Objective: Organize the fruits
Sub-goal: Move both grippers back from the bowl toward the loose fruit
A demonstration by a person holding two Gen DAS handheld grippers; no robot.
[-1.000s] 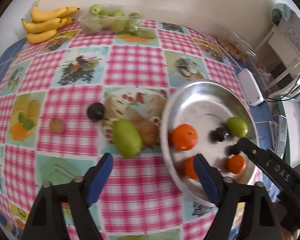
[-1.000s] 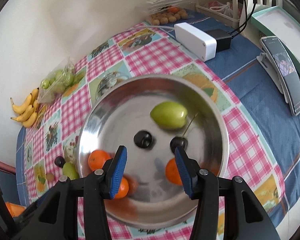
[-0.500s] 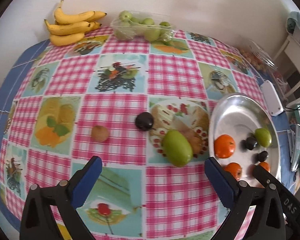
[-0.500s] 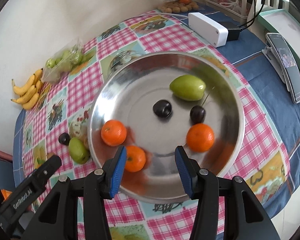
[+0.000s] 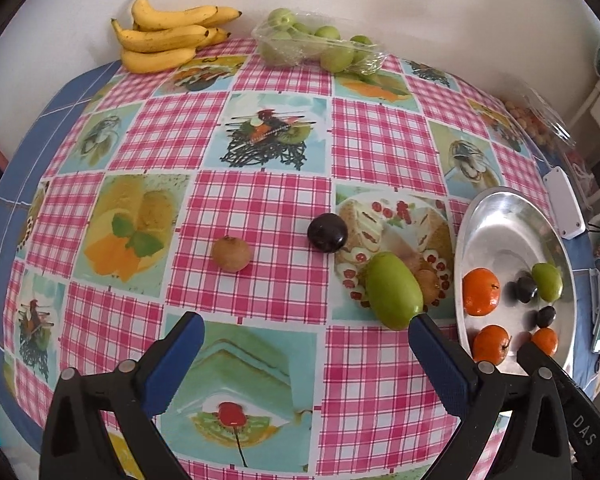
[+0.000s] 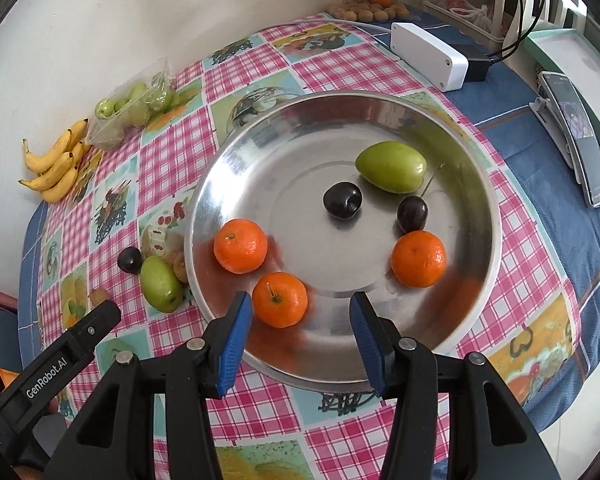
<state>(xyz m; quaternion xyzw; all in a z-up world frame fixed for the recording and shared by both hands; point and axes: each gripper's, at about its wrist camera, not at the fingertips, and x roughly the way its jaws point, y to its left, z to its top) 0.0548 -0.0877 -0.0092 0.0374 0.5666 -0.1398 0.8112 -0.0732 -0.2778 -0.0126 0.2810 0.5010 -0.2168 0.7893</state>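
fruit lies scattered on a pink checked tablecloth [image 5: 268, 200] printed with food pictures. left gripper [image 5: 306, 344] hovers over the cloth with its blue-padded jaws spread wide and nothing between them. just ahead of its right pad lies a green oval fruit [image 5: 394, 294], with a dark plum [image 5: 327, 233] beyond it and a small brown fruit [image 5: 232, 254] further left, all three apart from one another on the cloth. a steel plate [image 6: 476, 184] sits to the right of these. on it are three oranges, the nearest orange [image 6: 280, 299] just ahead of the right gripper [image 6: 300, 310], along with two dark plums and a second green fruit [image 6: 391, 166]. the right gripper's jaws stand partly apart above the plate's near edge, gripping nothing. at the far edge by the wall are a bunch of bananas [image 5: 168, 40] and a clear bag of small green fruits [image 5: 320, 44]. a white box [image 6: 428, 56] and a phone [image 6: 578, 132] rest on blue cloth beyond the plate.
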